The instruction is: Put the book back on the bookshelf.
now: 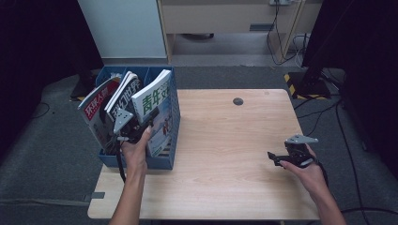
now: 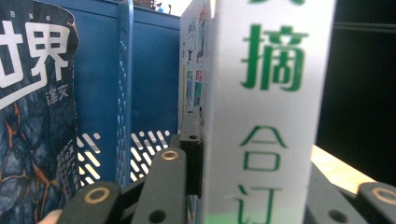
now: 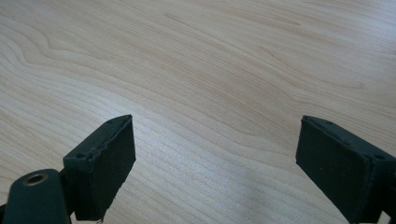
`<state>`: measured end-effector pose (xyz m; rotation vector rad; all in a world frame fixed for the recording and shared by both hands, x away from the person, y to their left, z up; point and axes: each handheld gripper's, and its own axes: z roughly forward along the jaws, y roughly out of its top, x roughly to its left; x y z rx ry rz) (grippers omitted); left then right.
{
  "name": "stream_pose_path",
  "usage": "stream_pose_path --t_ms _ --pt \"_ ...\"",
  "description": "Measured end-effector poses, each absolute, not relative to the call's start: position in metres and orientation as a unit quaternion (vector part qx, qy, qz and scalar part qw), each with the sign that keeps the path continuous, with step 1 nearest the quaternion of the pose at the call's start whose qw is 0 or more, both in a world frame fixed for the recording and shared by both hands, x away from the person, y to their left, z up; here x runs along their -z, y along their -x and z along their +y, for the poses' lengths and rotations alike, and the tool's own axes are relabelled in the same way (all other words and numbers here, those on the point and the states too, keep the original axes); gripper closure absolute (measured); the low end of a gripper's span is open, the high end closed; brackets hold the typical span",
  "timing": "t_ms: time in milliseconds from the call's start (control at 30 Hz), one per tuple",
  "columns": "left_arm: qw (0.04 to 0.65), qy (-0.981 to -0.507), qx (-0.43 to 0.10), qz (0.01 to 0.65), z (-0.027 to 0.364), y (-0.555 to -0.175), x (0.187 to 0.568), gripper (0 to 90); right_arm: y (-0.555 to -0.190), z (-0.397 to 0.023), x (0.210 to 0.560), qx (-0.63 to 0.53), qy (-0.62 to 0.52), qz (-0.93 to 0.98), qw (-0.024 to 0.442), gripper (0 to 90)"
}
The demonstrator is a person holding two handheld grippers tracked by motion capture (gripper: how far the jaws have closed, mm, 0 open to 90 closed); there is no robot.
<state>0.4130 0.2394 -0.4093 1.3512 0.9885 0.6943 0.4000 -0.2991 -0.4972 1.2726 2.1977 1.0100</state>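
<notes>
1. We see the left gripper (image 1: 143, 125) at the left of the high view, clamped on the spine of the white magazine with green characters (image 1: 155, 101). In the left gripper view that spine (image 2: 264, 121) fills the middle of the frame, with a black jaw pressed against each side of it.

2. The magazine stands in the rightmost compartment of the blue file rack (image 1: 166, 157), which sits on the left end of the wooden table (image 1: 225, 154). We judge the grip is low on the spine so the magazine can be slid along its slot without bending.

3. It leans a little to the right at the top, resting toward the rack's outer wall. Whether it is being set in or drawn out we cannot tell.

4. The right gripper (image 1: 277, 159) rests at the lower right of the high view, well apart from the rack. In the right gripper view its jaws stand wide apart over bare wood, grasping nothing. We take it to be parked out of the way while the left hand works.

5. Left of the held magazine, the dark magazine with white characters (image 1: 123, 91) stands in the middle compartment, and the red-titled magazine (image 1: 96, 105) leans outward in the far left one.

6. A blue divider (image 2: 124, 88) stands between the held magazine and the dark one, so they cannot snag. The tightest spot, in our judgement, is the gripper's own body against the rack's front lip.

7. A small dark round spot (image 1: 238, 101) lies in the table near its upper edge, far from the work.
</notes>
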Motion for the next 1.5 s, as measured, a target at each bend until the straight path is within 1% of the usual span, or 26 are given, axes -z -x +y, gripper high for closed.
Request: stream_pose_path --t_ms 367,967,1500 --pt "0.593 -0.602 -0.303 0.441 0.236 -0.412 0.415 73.2 -0.4 -0.298 0.497 -0.363 -0.453 0.789 0.201 12.2" --pt "0.563 -0.614 -0.305 0.462 0.237 -0.408 0.408 72.5 -0.4 -0.297 0.498 -0.362 -0.451 0.792 0.196 12.1" --pt "0.558 -0.601 -0.299 0.488 0.253 -0.402 0.42 72.0 -0.4 -0.294 0.499 -0.359 -0.449 0.794 0.196 12.1"
